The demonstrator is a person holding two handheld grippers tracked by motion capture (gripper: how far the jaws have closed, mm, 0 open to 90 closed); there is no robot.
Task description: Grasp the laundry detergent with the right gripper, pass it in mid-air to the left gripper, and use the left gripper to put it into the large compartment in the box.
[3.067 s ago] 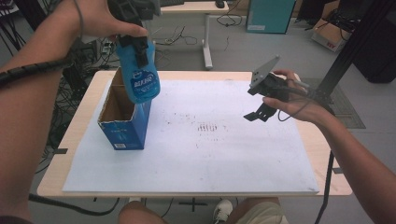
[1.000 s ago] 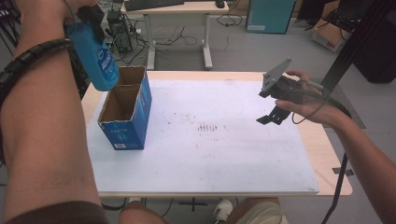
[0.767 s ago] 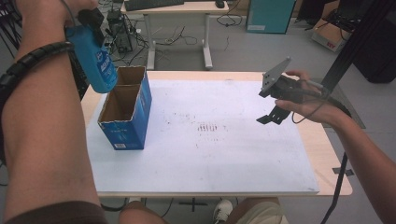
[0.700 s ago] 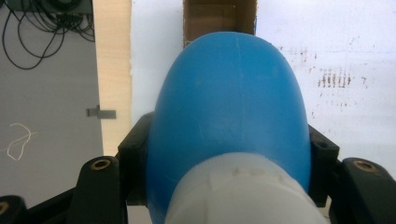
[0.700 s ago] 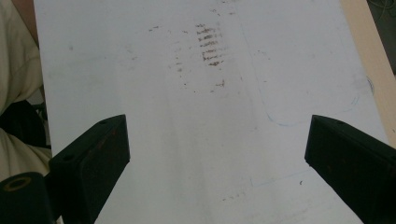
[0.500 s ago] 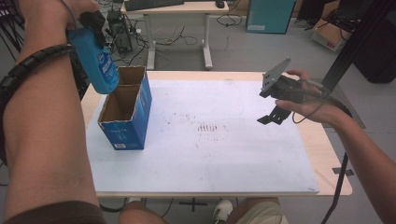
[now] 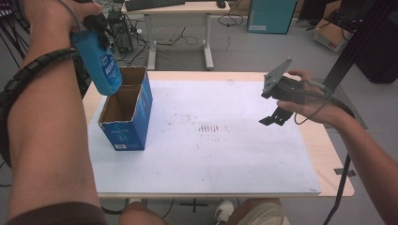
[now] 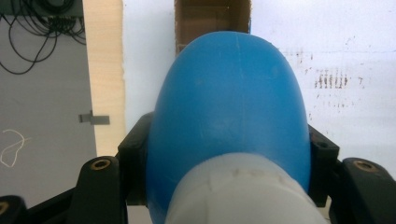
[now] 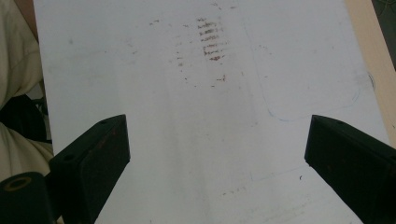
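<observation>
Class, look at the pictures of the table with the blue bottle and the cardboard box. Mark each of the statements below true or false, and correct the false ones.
1. The left gripper holds a blue bottle. True.
2. The bottle stands inside the open box. False: it is held in the air above the box.
3. The right gripper grips something. False: its jaws are apart with nothing between them.
4. The white sheet has dark smudges. True.

Bright blue bottle [image 7: 101,65] with white cap, upper left of frame. Blue box [image 7: 126,110], brown inside. White sheet [image 7: 206,150] with dark speckled smudges, on pale wood table [image 7: 328,159]. Black grippers.
</observation>
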